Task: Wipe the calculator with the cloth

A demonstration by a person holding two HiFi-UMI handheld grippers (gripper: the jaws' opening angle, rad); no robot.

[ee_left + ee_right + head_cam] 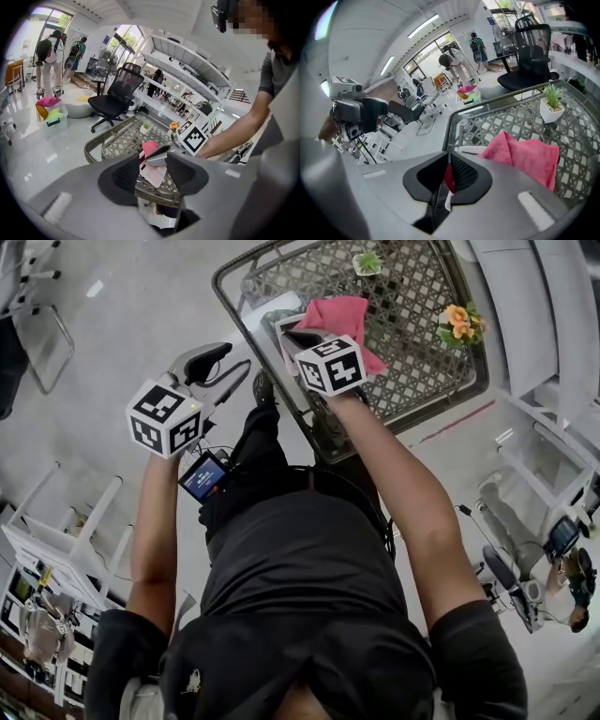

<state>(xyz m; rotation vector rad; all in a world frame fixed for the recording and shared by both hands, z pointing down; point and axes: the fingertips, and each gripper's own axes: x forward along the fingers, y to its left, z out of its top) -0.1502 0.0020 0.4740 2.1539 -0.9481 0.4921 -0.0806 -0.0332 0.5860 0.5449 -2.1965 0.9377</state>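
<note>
On my head view the right gripper (302,337) is out over the near left corner of the lattice table (228,276), its marker cube just behind the jaws. In the right gripper view the jaws are pressed together on a fold of the pink cloth (345,317): a red sliver of it shows in the narrow slit between the pads. The rest of the cloth lies rumpled on the tabletop ahead of that gripper. A pale flat thing pokes out from under the cloth's near edge, close to the table rim. I take it for the calculator (468,151), though most of it is covered and I cannot make out keys or a display. My left gripper (223,367) is off the table, held over the floor to the left of the table corner and well apart from the cloth. Its own view shows the jaws spread wide with nothing between them, and through the gap I see the table, the cloth and the right gripper beyond. A small potted plant (367,262) stands at the far edge of the table and a bunch of orange flowers (459,322) at its right side, both clear of the cloth. A black office chair (117,96) stands on the floor beyond the table.
</note>
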